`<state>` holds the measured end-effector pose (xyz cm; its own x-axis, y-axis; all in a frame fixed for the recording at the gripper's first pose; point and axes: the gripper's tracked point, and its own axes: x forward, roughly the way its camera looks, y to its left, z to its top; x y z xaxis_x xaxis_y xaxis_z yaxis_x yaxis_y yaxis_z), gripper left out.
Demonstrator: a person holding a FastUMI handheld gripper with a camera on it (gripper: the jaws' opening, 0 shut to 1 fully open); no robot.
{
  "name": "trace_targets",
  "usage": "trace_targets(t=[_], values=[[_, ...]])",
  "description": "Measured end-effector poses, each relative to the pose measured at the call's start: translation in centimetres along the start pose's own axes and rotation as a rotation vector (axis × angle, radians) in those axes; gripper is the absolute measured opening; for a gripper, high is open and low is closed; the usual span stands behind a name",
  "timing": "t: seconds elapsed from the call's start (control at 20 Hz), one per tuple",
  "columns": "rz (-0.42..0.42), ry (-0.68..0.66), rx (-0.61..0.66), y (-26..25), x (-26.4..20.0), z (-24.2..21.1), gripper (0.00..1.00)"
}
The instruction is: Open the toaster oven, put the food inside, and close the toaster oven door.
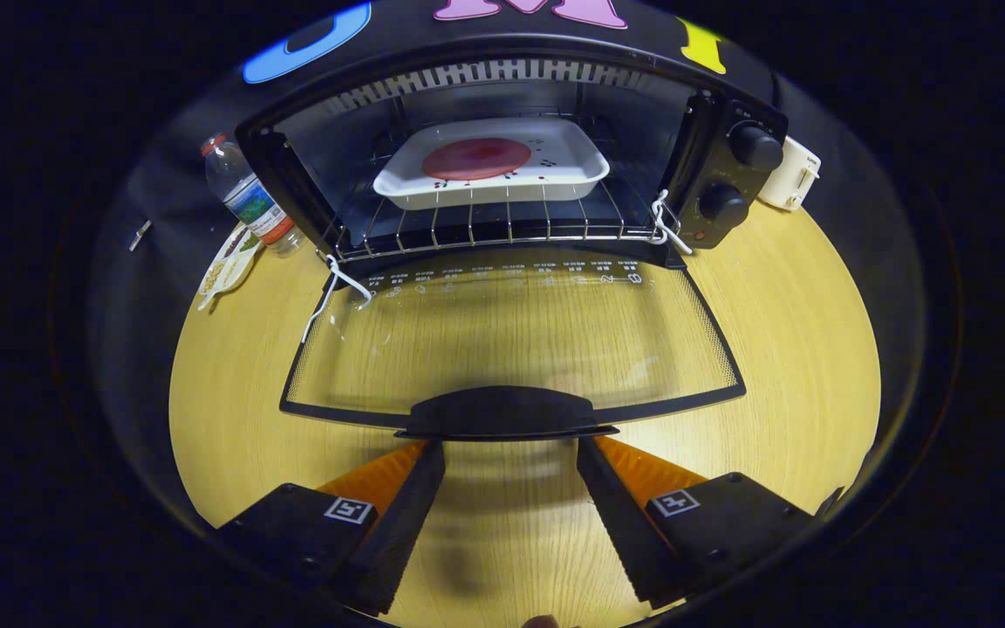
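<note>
The black toaster oven [734,174] stands on the wooden table with its glass door [511,340] folded down flat toward me. Inside, on the wire rack [485,228], rests a white tray [572,174] holding a round red piece of food [476,159]. The door's dark handle [502,412] lies at the door's near edge, just ahead of my fingertips. My gripper [509,447] is open, with one finger on each side below the handle's ends and nothing held between them.
A water bottle [245,196] and a small packet [228,266] lie to the left of the oven. A white appliance [789,174] sits behind the oven's right side. White strings [337,292] hang at both door hinges. Bare wood table [799,349] spreads on both sides.
</note>
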<state>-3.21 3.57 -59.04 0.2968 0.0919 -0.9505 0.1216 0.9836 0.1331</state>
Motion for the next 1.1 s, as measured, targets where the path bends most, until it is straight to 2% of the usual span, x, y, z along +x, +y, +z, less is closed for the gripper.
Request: trace_targets(t=[0.65, 1.1], values=[[0.081, -0.162, 0.051, 0.7, -6.1, 4.0, 0.99], [0.107, -0.343, 0.062, 1.3, -10.7, 10.1, 0.99]])
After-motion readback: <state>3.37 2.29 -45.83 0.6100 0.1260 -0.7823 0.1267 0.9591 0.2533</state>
